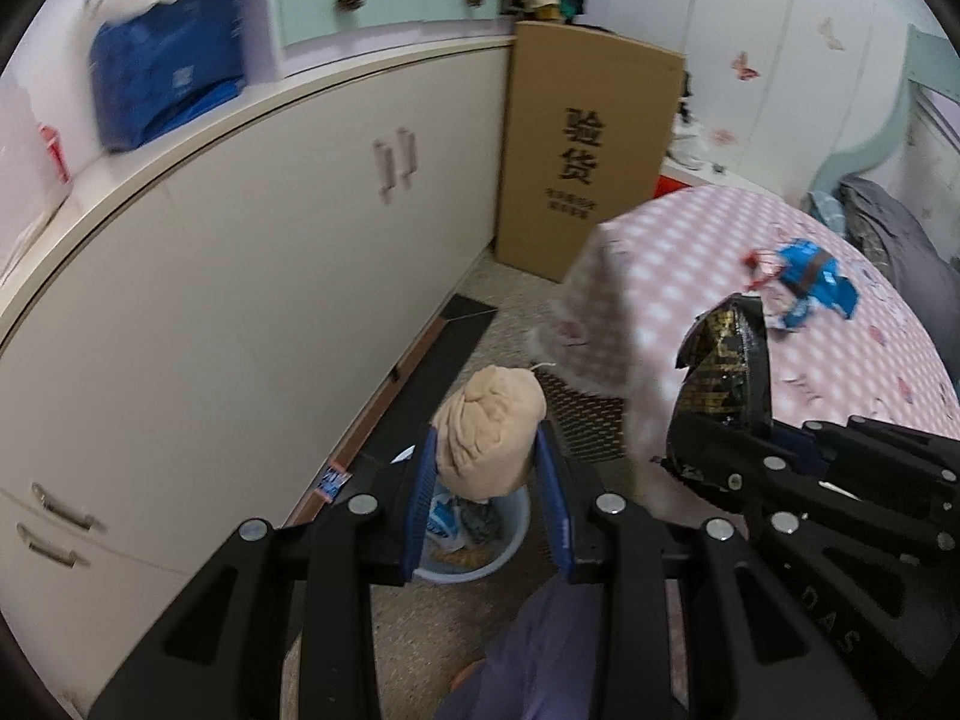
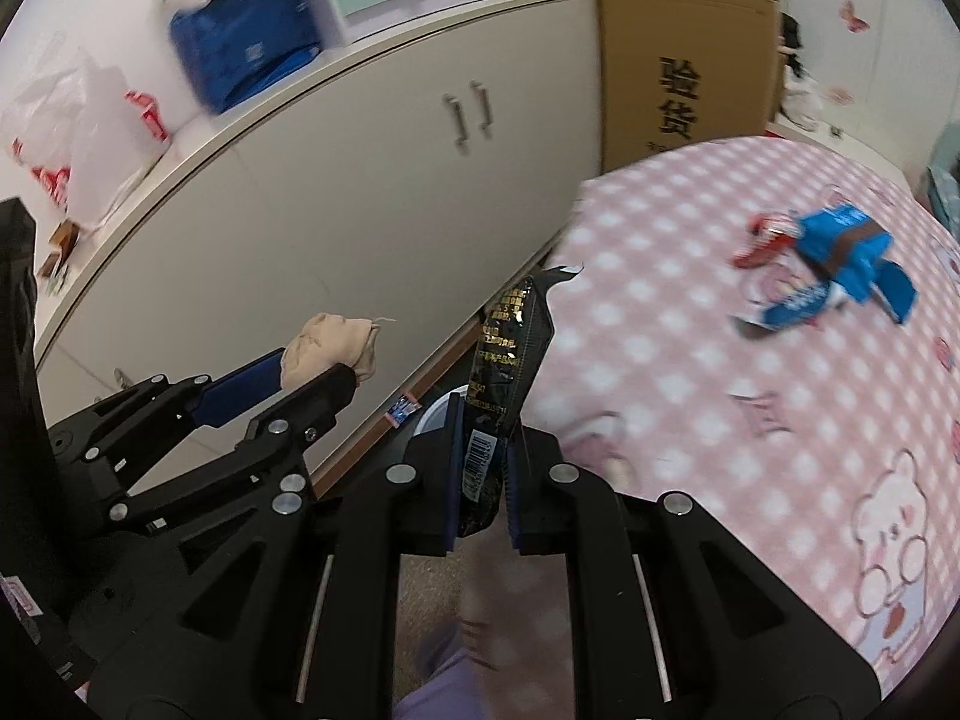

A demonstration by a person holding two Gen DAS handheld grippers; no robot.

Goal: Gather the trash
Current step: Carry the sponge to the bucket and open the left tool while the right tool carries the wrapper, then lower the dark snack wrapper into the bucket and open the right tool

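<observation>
My left gripper (image 1: 487,468) is shut on a crumpled beige wad (image 1: 489,432) and holds it right above a pale blue trash bin (image 1: 510,525) that has wrappers in it. The wad also shows in the right wrist view (image 2: 330,348). My right gripper (image 2: 483,468) is shut on a black and gold snack wrapper (image 2: 510,360), held upright beside the bed edge; it also shows in the left wrist view (image 1: 726,372). A blue wrapper (image 2: 840,267) with a red scrap (image 2: 765,237) lies on the pink checked bedspread (image 2: 690,330).
A long white cabinet (image 1: 240,270) runs along the left, with bags on top. A tall cardboard box (image 1: 585,150) leans at its far end. A dark mat (image 1: 444,354) lies on the floor by the bin. A small wrapper (image 1: 333,483) lies at the cabinet foot.
</observation>
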